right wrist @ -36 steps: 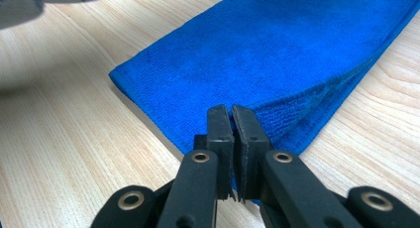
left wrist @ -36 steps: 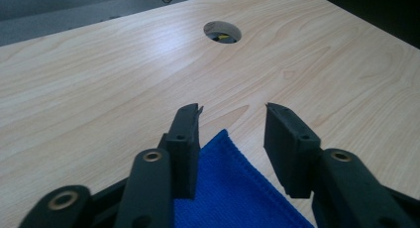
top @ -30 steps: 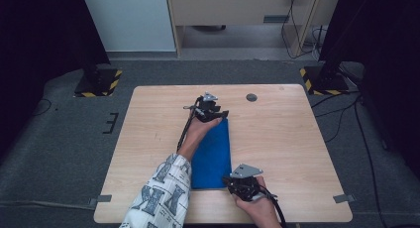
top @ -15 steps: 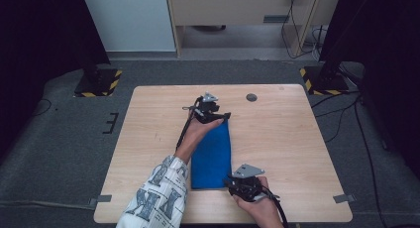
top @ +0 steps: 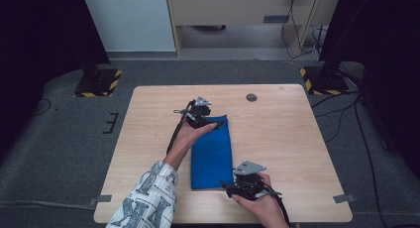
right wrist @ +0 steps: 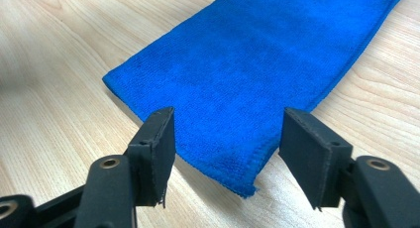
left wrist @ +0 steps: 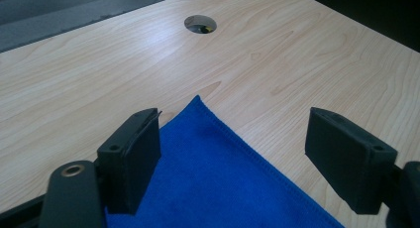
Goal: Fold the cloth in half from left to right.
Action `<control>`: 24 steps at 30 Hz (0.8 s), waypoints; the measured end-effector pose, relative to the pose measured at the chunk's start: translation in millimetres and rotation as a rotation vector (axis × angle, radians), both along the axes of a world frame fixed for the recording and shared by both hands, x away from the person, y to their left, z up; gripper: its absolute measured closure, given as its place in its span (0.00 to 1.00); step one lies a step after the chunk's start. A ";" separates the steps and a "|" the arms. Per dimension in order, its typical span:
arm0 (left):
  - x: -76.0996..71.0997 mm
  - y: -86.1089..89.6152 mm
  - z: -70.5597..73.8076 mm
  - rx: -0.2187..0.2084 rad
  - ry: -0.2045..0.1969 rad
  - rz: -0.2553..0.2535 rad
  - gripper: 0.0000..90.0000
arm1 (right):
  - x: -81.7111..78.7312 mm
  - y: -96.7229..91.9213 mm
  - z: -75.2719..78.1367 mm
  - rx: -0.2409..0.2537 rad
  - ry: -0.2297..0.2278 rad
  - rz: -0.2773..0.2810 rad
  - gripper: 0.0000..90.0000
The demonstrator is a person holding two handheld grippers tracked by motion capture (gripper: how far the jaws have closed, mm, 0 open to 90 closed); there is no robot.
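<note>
- The blue cloth [top: 212, 153] lies flat on the surface [top: 297, 139], folded into a long narrow strip that runs from near the person's edge away toward the far side, roughly in the middle.
- Its far corner [left wrist: 198, 101] points at a round cable hole [left wrist: 200, 24] in the wood, well apart from it; its near corner [right wrist: 242, 186] looks a little rumpled, with the layers not quite matched.
- The left gripper [top: 205, 120] hovers just over the far end with its jaws spread; they have just been opening, and the cloth lies below and between them without being pinched.
- The right gripper [top: 233, 188] sits at the near end, jaws likewise spread and just opened, the near corner lying loose between them.
- Risk, as I judge it: with both ends let go, the fold rests on its own weight alone, so a pad dragging across the nap while a hand withdraws could pull a layer askew or flip a corner open.
- A low, sideways retreat would cause that; lifting straight up before moving off seems safer.
- If another fold is meant, pinching just the top layer at the near corner would peel the strip apart instead of carrying it whole.
- The trailing cable [top: 176, 134] of the left gripper runs beside the cloth's long edge and could brush it out of line.
</note>
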State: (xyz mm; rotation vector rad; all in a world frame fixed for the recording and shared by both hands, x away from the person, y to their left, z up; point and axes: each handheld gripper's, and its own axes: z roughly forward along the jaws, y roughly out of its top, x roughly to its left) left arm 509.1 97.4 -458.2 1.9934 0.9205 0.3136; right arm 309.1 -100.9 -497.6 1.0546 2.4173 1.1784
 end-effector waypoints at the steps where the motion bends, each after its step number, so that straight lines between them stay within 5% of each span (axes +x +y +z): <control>1: -1.2 1.2 0.0 0.002 0.000 0.002 0.23 | 0.0 0.0 0.0 0.000 0.000 0.000 0.41; 10: -22.3 13.7 -2.3 0.015 0.001 0.007 0.19 | 9.1 -2.7 -1.6 -0.035 -0.011 0.005 0.23; 24: -42.3 52.9 -4.9 -0.019 0.002 0.041 0.12 | 15.3 -6.9 -1.3 -0.029 -0.043 -0.016 0.15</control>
